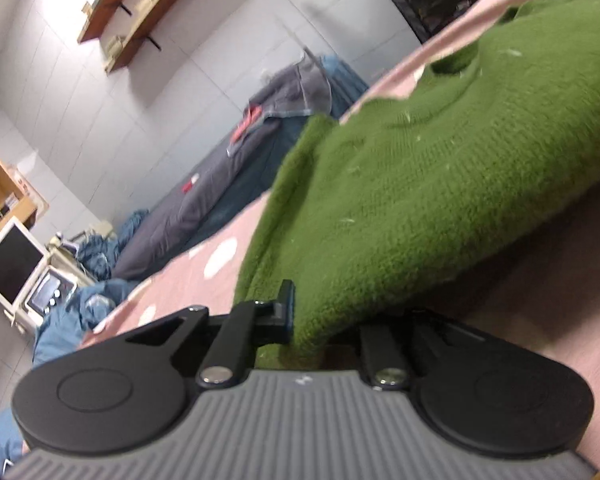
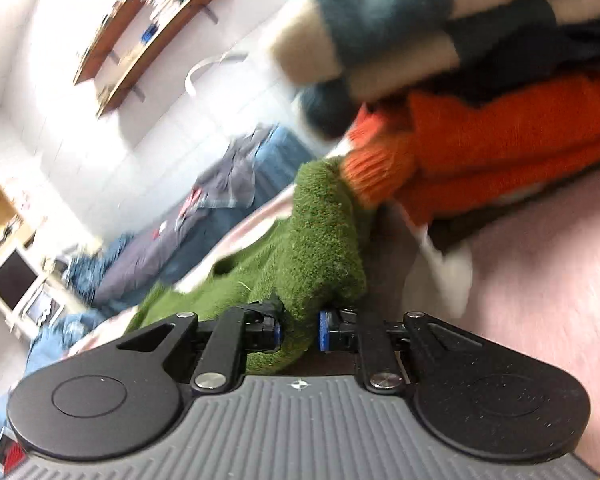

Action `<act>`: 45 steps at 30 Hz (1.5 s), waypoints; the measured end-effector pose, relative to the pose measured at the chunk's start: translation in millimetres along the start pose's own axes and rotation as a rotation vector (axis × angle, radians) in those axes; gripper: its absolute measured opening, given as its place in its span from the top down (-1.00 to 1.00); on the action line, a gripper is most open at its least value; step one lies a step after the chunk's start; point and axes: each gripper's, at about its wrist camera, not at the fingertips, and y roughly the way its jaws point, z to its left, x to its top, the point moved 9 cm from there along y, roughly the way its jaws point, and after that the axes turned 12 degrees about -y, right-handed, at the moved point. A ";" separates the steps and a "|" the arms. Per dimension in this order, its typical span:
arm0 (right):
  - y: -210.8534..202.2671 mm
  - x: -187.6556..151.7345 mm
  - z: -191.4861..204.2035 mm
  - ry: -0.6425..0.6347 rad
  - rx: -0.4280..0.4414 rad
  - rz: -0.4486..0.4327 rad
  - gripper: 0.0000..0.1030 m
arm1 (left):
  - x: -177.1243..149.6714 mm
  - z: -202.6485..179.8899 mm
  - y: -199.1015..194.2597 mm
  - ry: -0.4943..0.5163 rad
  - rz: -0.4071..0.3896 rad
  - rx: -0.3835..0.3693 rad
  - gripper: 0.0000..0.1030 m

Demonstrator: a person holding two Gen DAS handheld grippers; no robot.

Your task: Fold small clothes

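The green knitted sweater (image 1: 440,184) is pinched by the closed left gripper (image 1: 300,320). A green fold is clamped by the right gripper (image 2: 300,330). No container contents are discernible.

Support is a pink cover (image 1: 540,320) with white dots, looks like a bed or padded surface. Green knit (image 1: 440,168) lies spread on it, one edge lifted off. In right wrist view: same pink cover (image 2: 540,272), green knit (image 2: 320,240) bunched on it, stack just beside it with an orange knit (image 2: 500,148) low down and a cream-and-teal striped knit (image 2: 400,28) on top.
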 end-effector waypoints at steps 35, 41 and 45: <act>-2.7 -34.6 -36.3 0.128 -0.078 0.065 -0.09 | 85.3 -67.4 -60.1 -0.500 0.100 -0.482 -0.05; -0.5 -34.0 -33.7 0.105 -0.079 0.076 -0.09 | 65.8 -98.3 -44.0 -0.398 0.108 -0.432 -0.52; 1.9 -32.3 -32.7 0.111 -0.081 0.072 -0.18 | 61.5 -94.1 -33.9 -0.458 0.142 -0.437 -0.80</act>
